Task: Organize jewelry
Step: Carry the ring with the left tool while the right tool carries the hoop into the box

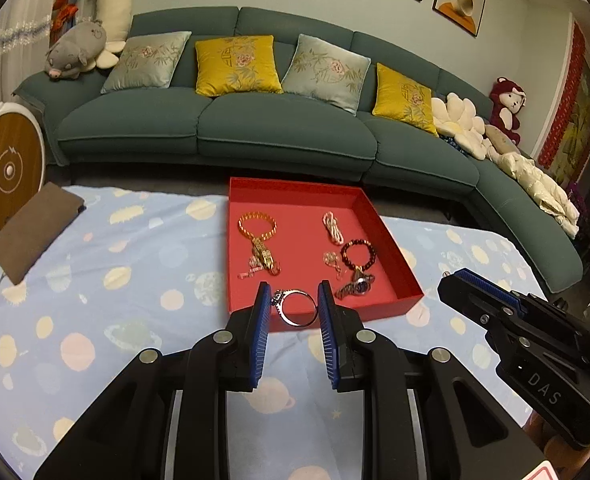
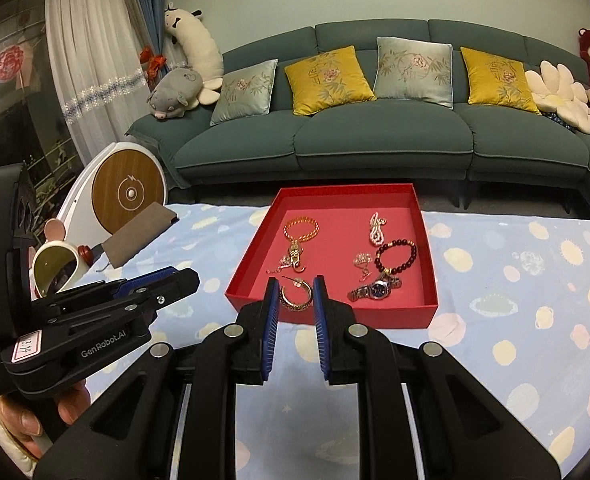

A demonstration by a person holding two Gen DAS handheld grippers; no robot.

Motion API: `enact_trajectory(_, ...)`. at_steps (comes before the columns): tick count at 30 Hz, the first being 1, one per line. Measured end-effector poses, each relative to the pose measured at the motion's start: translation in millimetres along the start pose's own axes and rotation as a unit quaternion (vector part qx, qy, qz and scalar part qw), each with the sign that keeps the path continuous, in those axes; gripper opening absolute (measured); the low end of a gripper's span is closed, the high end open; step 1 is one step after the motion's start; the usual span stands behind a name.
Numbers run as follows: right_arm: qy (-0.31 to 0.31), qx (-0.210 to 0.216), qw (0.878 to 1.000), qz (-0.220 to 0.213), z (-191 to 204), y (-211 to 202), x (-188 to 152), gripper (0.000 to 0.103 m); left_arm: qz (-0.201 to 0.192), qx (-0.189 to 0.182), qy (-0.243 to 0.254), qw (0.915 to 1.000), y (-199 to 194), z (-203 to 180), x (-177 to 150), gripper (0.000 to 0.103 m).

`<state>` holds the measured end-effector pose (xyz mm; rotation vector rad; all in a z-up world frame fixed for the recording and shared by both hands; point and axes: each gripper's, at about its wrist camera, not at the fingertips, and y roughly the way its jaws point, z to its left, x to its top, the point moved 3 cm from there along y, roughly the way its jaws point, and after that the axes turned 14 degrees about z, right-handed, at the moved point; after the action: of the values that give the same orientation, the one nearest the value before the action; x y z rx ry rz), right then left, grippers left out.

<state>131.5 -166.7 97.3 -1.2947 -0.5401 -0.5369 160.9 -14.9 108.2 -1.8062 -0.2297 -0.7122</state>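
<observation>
The left gripper [image 1: 293, 303] pinches a silver ring [image 1: 295, 307] between its blue pads [image 1: 262, 322], the hoop spanning the gap so both pads bear on its rim. It hangs over the near wall of the red tray [image 1: 391, 236], probably so the ring can drop straight inside. The right gripper [image 2: 295, 299] likewise clamps a gold hoop earring [image 2: 296, 299] across its width, its post sticking up at the left, poised over the tray's near edge.

In the tray the pieces lie apart, seemingly to keep chains from tangling: a gold bracelet [image 2: 301, 229] with a clasp piece below it on the left, a pale pearl strand [image 2: 377, 229] at the back right, a dark bead bracelet [image 2: 396, 257] touching a watch [image 2: 375, 289], and a small pinkish piece [image 2: 362, 261] between. The near-left floor is bare, a likely spot for both held items.

The tray sits on a planet-print cloth [image 2: 515, 300], with a brown pouch [image 1: 35, 232] lying well to the left.
</observation>
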Motion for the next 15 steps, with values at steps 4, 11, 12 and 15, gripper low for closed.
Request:
enact_trajectory(4, 0.01, -0.009, 1.0, -0.006, -9.3, 0.9, 14.1, 0.016, -0.006, -0.013, -0.023, 0.9996, -2.5, 7.7, 16.5, 0.021)
enact_trajectory(11, 0.026, -0.036, 0.999, 0.014, -35.5, 33.6, 38.7, 0.016, 0.024, 0.009, -0.021, 0.9994, 37.9, 10.2, 35.4, 0.021)
enact_trajectory(12, 0.029, -0.039, 0.999, 0.019, -39.5, 39.6, 40.5, 0.016, 0.028, 0.012, -0.02, 0.9993, 44.0, 11.4, 37.0, 0.021)
enact_trajectory(15, 0.047, -0.036, 0.998, 0.031, -53.8, 54.0, 44.8, 0.016, 0.039, 0.015, -0.022, 0.9989, 58.4, 16.0, 39.9, 0.021)
